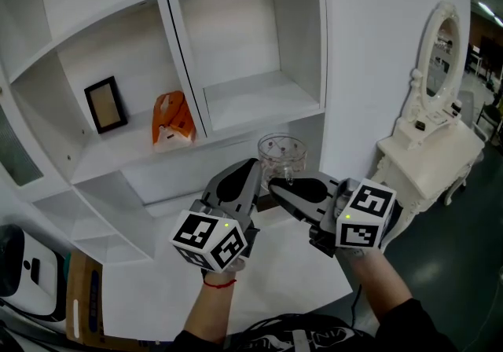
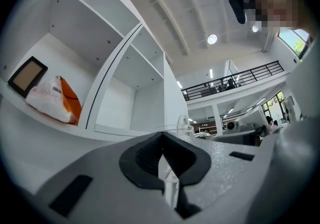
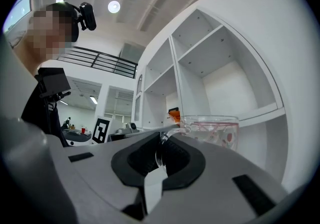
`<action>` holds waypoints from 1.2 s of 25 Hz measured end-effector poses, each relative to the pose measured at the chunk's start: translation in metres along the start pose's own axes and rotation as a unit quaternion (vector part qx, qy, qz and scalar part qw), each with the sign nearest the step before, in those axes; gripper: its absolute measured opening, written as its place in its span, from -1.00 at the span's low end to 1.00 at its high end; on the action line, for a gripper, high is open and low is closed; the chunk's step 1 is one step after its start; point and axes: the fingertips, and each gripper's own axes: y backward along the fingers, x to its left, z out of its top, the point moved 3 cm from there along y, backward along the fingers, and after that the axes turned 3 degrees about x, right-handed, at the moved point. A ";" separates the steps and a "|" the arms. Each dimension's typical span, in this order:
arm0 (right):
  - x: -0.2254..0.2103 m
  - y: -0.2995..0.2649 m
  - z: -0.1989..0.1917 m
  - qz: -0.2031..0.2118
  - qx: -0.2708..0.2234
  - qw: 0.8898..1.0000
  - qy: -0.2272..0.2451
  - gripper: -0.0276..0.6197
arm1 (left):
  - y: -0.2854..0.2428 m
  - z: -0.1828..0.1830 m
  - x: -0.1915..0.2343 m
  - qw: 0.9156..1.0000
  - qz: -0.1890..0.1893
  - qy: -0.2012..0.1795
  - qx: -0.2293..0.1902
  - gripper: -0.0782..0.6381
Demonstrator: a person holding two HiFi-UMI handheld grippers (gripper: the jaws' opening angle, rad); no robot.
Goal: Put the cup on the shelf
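A clear glass cup (image 1: 281, 154) with a faint red pattern hangs in the air in front of the white shelf unit (image 1: 251, 100), just below its right middle compartment. My right gripper (image 1: 275, 184) is shut on the cup's handle; in the right gripper view the handle sits between the jaws and the cup (image 3: 212, 128) stands upright past my right gripper (image 3: 161, 140). My left gripper (image 1: 253, 171) is shut close beside the cup on its left, with nothing visible in it. In the left gripper view the cup's rim (image 2: 182, 127) shows just beyond my left gripper (image 2: 161, 137).
An orange and white bag (image 1: 171, 119) and a small dark picture frame (image 1: 105, 104) sit in the left compartment. A white dressing table with an oval mirror (image 1: 431, 146) stands at the right. A white appliance (image 1: 27, 272) and a cardboard box (image 1: 82, 295) lie at lower left.
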 end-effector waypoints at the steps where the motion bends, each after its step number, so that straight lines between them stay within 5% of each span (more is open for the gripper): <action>1: -0.002 -0.001 0.004 0.000 0.000 1.000 0.005 -0.88 | -0.001 0.002 0.002 1.000 0.002 -0.002 0.001 -0.76; 15: -0.025 -0.018 0.071 0.011 -0.014 0.999 0.048 -0.88 | -0.028 0.049 0.016 0.999 -0.009 -0.032 -0.004 -0.76; 30: -0.083 -0.057 0.100 0.059 -0.017 0.997 0.042 -0.88 | -0.067 0.071 0.062 0.999 0.041 -0.025 -0.018 -0.76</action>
